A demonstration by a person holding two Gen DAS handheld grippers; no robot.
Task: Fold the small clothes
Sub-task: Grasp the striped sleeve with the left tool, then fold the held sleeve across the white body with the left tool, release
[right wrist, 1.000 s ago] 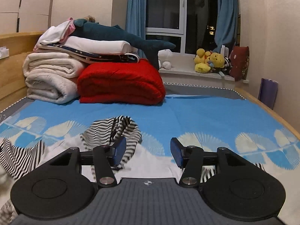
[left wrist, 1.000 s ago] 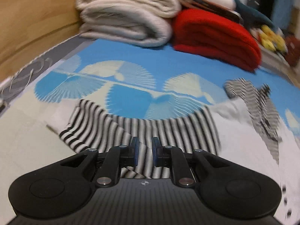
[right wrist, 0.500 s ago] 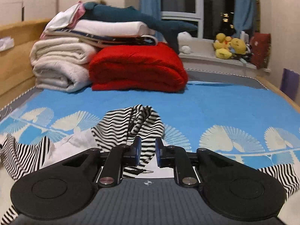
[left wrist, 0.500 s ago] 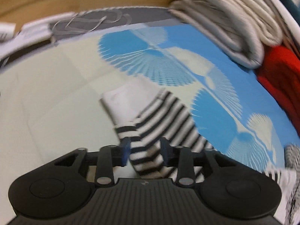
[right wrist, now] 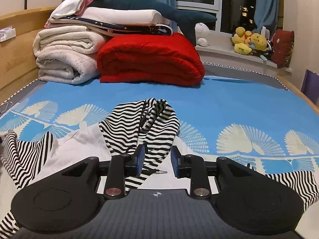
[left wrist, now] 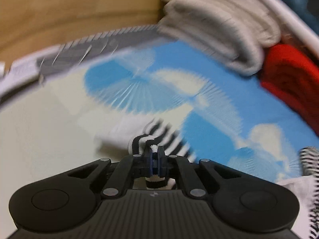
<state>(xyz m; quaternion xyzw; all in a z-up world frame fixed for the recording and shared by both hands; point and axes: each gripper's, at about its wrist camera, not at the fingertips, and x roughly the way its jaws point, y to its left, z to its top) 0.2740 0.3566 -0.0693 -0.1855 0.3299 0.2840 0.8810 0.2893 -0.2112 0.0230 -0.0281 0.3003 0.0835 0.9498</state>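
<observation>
A small black-and-white striped garment with white panels point(right wrist: 139, 127) lies spread on the blue and cream bed cover point(right wrist: 229, 107). My left gripper point(left wrist: 155, 155) is shut on the striped sleeve cuff point(left wrist: 143, 142), which bunches out above the fingers; this view is blurred. My right gripper point(right wrist: 155, 159) is open, low over the garment, with the striped hood point(right wrist: 155, 151) lying between its blue pads. A striped sleeve point(right wrist: 26, 155) trails off at the left of the right wrist view.
Folded cream blankets point(right wrist: 63, 57) and a red blanket point(right wrist: 151, 59) are stacked at the head of the bed, with a plush shark point(right wrist: 151, 4) on top. A wooden bed frame point(right wrist: 14, 45) runs along the left. Plush toys point(right wrist: 251, 41) sit on the windowsill.
My left gripper has shut on the striped sleeve cuff and swung further left. My right gripper, shut half a second ago, has opened over the hood.
</observation>
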